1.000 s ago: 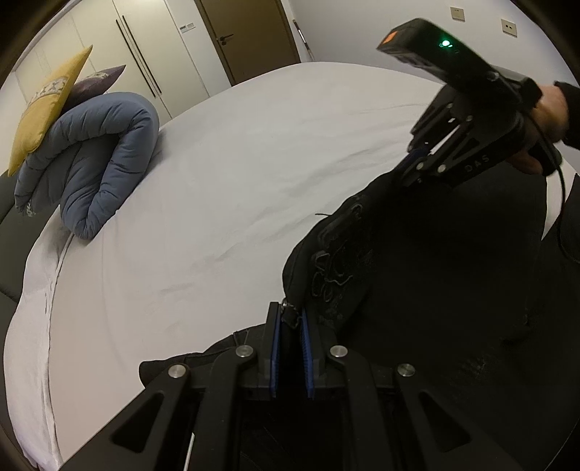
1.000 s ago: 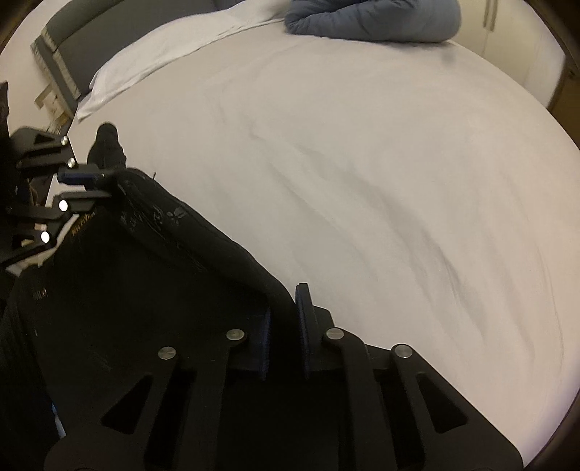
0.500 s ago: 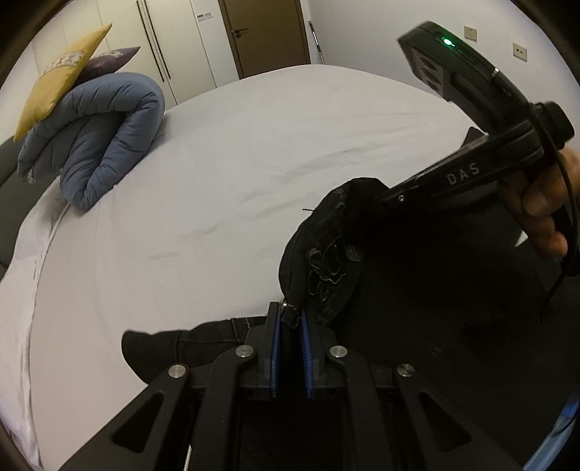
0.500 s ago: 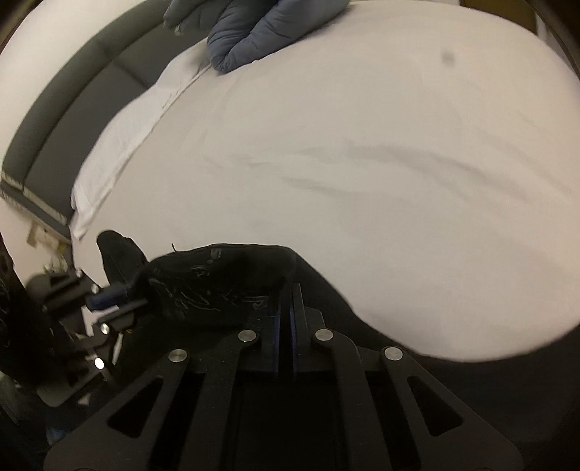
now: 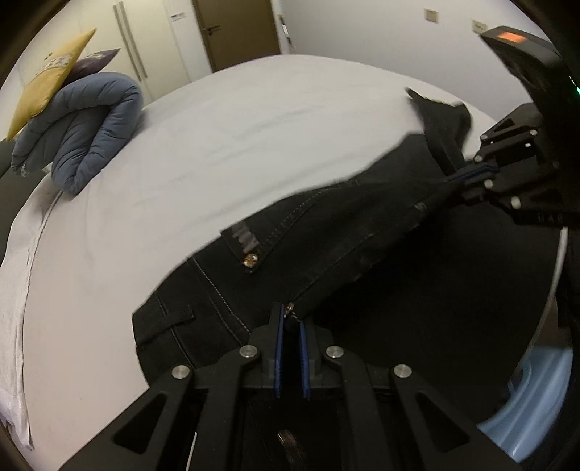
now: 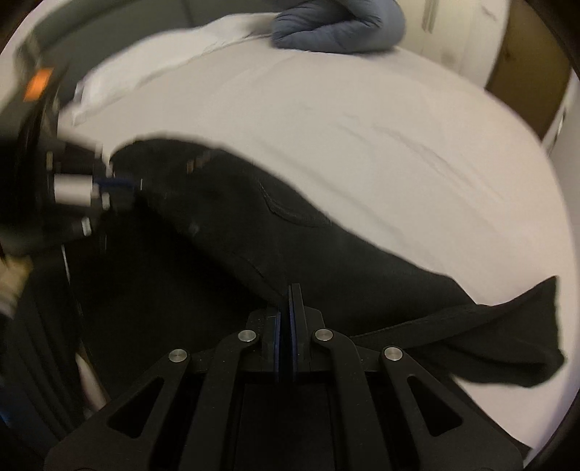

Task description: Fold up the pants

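Observation:
Black pants (image 5: 319, 239) hang stretched between the two grippers above a white bed (image 5: 224, 145). My left gripper (image 5: 290, 322) is shut on the waistband by the fly, just below a metal button (image 5: 251, 259). In the left wrist view the right gripper (image 5: 467, 177) pinches the far waistband corner at the right. In the right wrist view my right gripper (image 6: 290, 311) is shut on the black pants (image 6: 290, 232), and the left gripper (image 6: 119, 184) grips the cloth at the left, blurred. A loose flap (image 6: 507, 347) droops to the right.
A rolled blue duvet (image 5: 83, 123) and a yellow pillow (image 5: 50, 79) lie at the head of the bed. White wardrobe doors (image 5: 152, 47) and a brown door (image 5: 239, 32) stand behind. A pale blue object (image 5: 536, 409) shows at the lower right.
The two grippers have moved apart, pulling the bunched waistband out into a taut line. The right gripper swung far to the right in the left wrist view.

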